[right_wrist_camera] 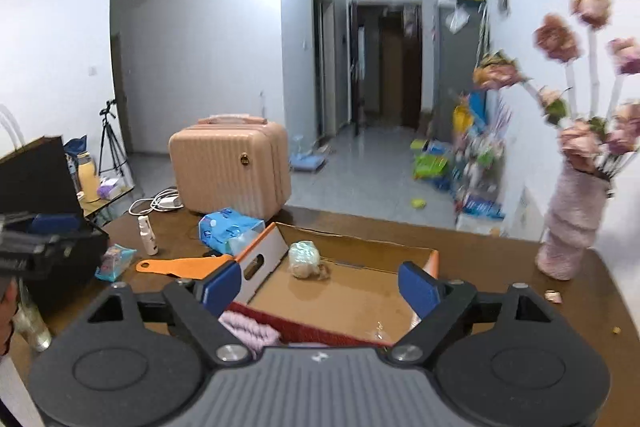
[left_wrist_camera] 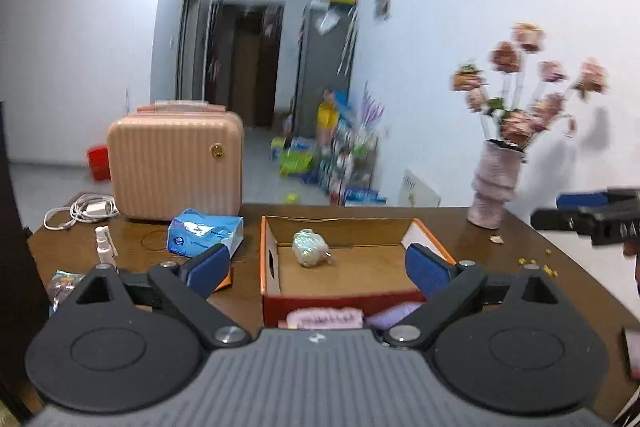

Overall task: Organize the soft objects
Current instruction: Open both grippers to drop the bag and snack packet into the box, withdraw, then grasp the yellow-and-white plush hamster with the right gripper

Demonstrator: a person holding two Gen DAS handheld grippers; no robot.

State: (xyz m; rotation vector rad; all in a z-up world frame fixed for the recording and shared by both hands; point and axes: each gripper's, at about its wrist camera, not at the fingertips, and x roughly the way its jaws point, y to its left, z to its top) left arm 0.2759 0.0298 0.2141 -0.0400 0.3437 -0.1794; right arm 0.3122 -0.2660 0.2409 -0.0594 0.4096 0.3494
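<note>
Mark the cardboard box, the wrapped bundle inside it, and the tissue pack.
cardboard box (left_wrist_camera: 360,269): left wrist view, bare floor.
wrapped bundle (left_wrist_camera: 309,248): left wrist view, its middle.
tissue pack (right_wrist_camera: 228,229): right wrist view, top face.

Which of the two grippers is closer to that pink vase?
Right. The right gripper hovers over the box with the vase just to its right; the left gripper sits further left, with the vase across the box.

Orange-rimmed open cardboard box (left_wrist_camera: 344,227) mid brown wooden bench (left_wrist_camera: 560,267). Small plastic-wrapped pale bundle (left_wrist_camera: 309,247) inside box, far-left part. Blue tissue pack (left_wrist_camera: 205,234) left of box; ribbed pink hard-shell case (left_wrist_camera: 176,165) behind pack. Ribbed pink vase (left_wrist_camera: 494,189) far right.
</note>
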